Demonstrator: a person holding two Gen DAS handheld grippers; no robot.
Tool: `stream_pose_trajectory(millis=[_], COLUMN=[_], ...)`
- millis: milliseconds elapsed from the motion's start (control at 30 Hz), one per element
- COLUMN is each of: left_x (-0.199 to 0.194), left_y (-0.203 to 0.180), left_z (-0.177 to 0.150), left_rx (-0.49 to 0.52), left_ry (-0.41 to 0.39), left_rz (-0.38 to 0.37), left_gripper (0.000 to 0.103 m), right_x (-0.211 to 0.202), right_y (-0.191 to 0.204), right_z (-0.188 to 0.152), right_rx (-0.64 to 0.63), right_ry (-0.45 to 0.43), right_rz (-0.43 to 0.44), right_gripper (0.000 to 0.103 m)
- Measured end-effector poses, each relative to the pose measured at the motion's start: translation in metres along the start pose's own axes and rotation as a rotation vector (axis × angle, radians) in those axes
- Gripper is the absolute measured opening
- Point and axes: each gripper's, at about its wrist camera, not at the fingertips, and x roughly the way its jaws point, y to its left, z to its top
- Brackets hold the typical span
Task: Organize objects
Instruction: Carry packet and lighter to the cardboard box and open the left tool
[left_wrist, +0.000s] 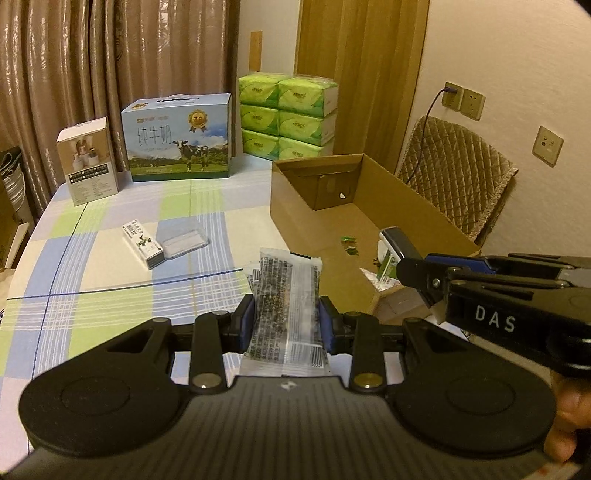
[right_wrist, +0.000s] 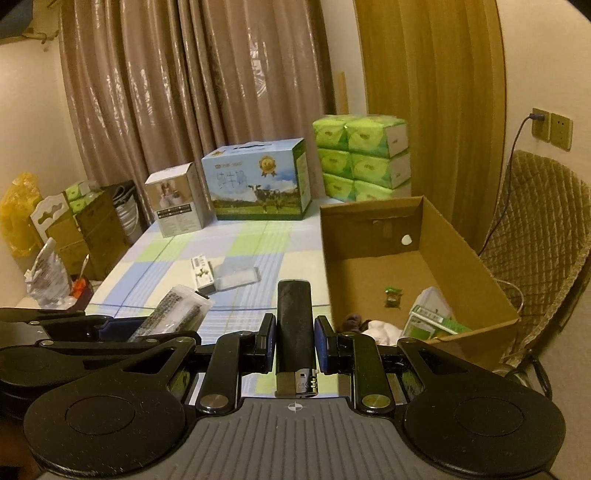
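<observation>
Holding two items above the table | left gripper (left_wrist: 287, 320) pinches snack packet (left_wrist: 286, 314) | right gripper (right_wrist: 294, 339) pinches black lighter (right_wrist: 294, 325), cardboard box (right_wrist: 476, 266) ahead-right | risk: limp packet slips; lighter tips, missing box.

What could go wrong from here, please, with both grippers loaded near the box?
The right gripper holds the black lighter only near its base, so it may pivot or slip. The left gripper pinches a crinkly snack packet that could slide out. The grippers sit close together beside the cardboard box and may collide.
</observation>
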Motion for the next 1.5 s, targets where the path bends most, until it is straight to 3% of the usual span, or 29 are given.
stream_pose_trajectory(millis=[767,1167,1500], left_x=[0.039,0.082,0.118], left_y=[-0.056,-0.088,-0.093], left_z=[0.038,0.064,0.076], left_rx=[0.053,0.081,0.071], left_ry=[0.006,0.023,0.053], left_rz=[-0.096,-0.131,-0.134], left_gripper=[0.030,0.030,0.030], right_x=[-0.008,0.023,0.049], right_y=[-0.096,-0.129,-0.148], right_z=[0.032,0.046,0.050], right_rx=[0.050,0.055,0.065], right_ry=[-0.044,-0.013,0.021], right_rz=[-0.150,-0.144,-0.141], right_gripper=[0.019,0.019,0.019])
